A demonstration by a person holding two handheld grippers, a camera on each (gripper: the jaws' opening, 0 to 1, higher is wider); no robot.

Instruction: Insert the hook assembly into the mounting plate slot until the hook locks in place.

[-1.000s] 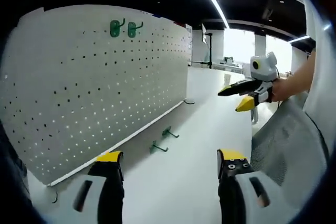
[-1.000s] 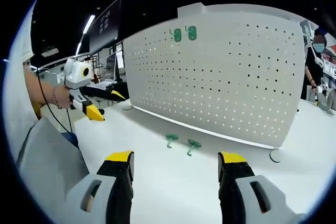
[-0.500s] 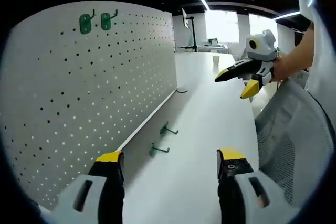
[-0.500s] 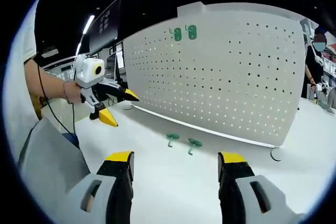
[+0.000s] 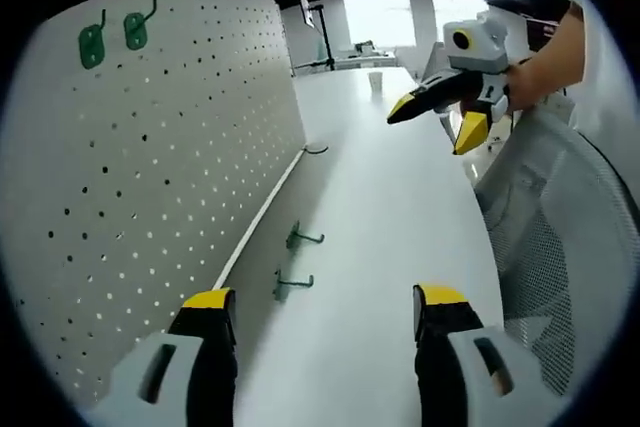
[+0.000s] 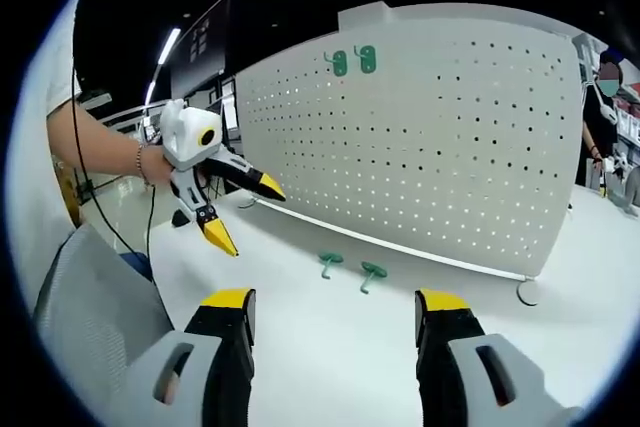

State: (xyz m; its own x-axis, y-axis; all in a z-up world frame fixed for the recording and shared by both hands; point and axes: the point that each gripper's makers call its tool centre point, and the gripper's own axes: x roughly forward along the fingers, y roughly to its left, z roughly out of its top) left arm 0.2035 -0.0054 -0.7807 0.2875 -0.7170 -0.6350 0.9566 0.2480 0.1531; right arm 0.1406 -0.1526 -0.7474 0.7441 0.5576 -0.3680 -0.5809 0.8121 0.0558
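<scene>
1. Nearest the cameras, both grippers are spread and empty: the left gripper point(image 5: 318, 307) and right gripper point(image 6: 333, 307).
2. Just beyond, two green hooks point(image 6: 348, 269) lie on the white table point(image 6: 330, 367), near the pegboard's foot (neither gripped yet).
3. Farther off, the pegboard point(image 6: 440, 147) stands upright with two hung hooks point(image 6: 351, 62); I would straddle one loose hook squarely before closing.

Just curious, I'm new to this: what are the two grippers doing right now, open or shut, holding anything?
Left gripper: open, holding nothing.
Right gripper: open, holding nothing.
</scene>
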